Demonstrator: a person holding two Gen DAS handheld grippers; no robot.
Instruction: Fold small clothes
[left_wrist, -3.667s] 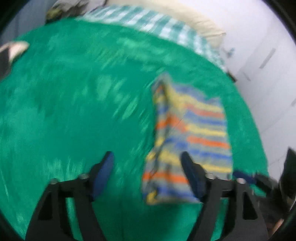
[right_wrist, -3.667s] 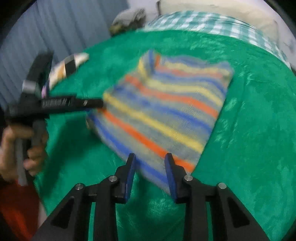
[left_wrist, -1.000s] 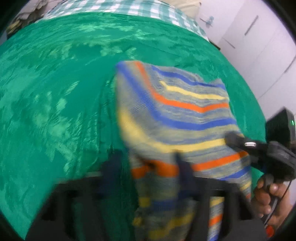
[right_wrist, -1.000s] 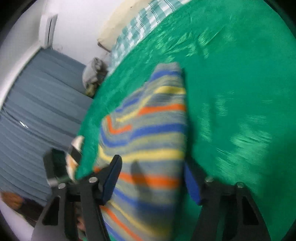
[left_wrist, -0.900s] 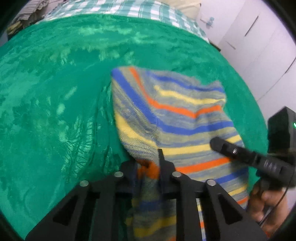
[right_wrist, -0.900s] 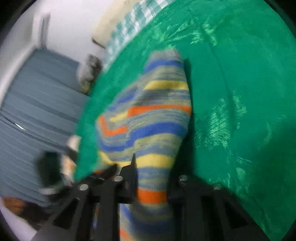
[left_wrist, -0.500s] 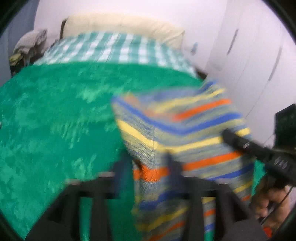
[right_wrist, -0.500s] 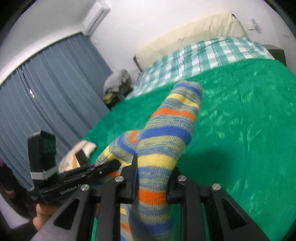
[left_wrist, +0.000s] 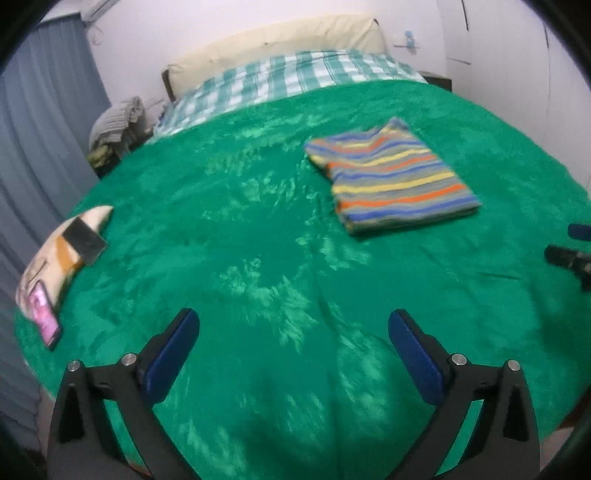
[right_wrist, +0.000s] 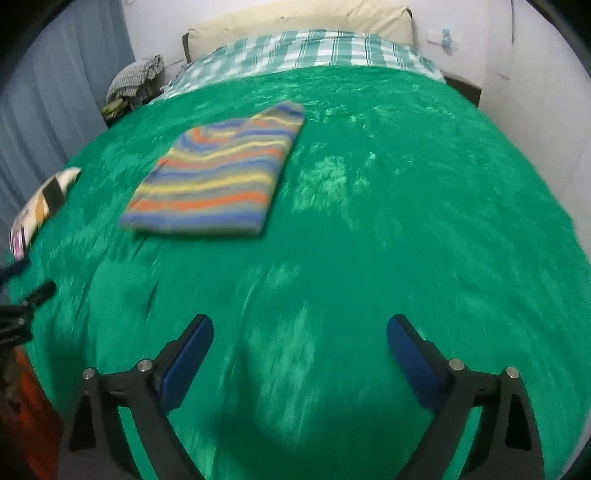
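Lying folded mid-blanket, striped sweater (left_wrist: 391, 181) leaves green blanket (left_wrist: 258, 258) bare around.

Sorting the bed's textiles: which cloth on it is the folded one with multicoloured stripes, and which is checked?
The striped garment lies folded flat on the green blanket. The checked sheet is teal-and-white, spread at the head of the bed beyond the blanket.

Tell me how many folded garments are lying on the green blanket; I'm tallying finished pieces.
1: the striped sweater, folded flat on the green blanket, nearer the pillow end. A heap of cloth beside the bed may hold more, unfolded.
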